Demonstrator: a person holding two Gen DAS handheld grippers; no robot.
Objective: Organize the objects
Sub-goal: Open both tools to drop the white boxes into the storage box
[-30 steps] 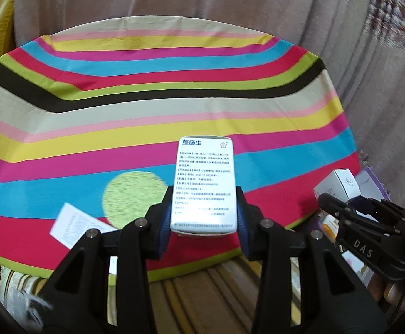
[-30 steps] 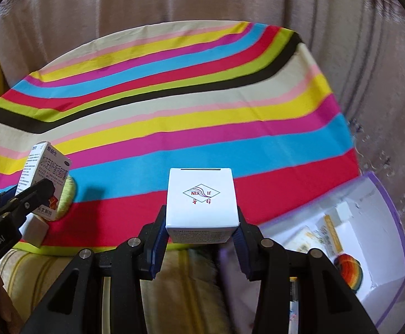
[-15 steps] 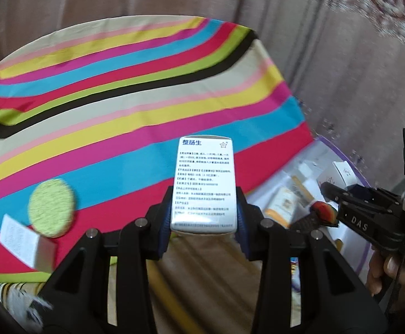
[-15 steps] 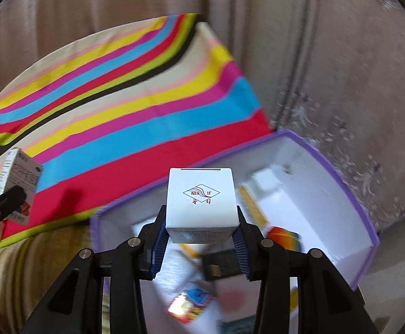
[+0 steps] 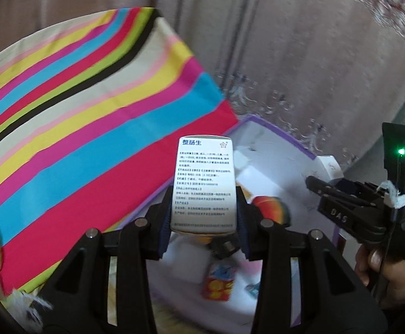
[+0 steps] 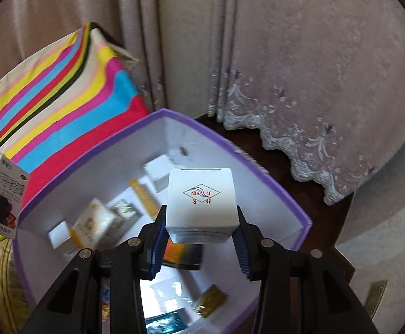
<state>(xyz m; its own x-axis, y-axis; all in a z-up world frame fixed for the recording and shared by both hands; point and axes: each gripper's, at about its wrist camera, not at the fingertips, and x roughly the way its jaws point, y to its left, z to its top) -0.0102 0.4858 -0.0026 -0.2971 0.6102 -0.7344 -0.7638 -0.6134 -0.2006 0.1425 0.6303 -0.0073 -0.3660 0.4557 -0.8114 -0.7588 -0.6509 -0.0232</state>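
The left gripper point(image 5: 204, 217) is clamping a tall white medicine carton with blue printed text point(image 5: 204, 183) between its blue-padded fingers point(image 5: 165, 222). The carton is standing upright in the grip, its long axis running forward along the fingers, its lower part seated between the pads.

The right gripper point(image 6: 201, 239) is clamping a squat white carton with a red diamond logo point(image 6: 201, 203) in the same manner; its fingers point(image 6: 240, 246) are pressing on the carton's two side faces.

The purple-rimmed white storage box point(image 6: 258, 167) is lying directly below and ahead of the right fingers, its open top facing them. Several small packages are lying loose on its floor, most of them blurred. In the left wrist view, the same box point(image 5: 274, 136) is sitting ahead and to the right of the left fingers, beside the multicoloured striped cloth point(image 5: 77, 128).

Judgement: both cartons are being carried to the box. The right hand is the nearer one, as its carton is hanging over the box interior, so release there calls only for lowering and parting the fingers. The left carton is sitting over the near-left rim and appears to need further travel rightward first.
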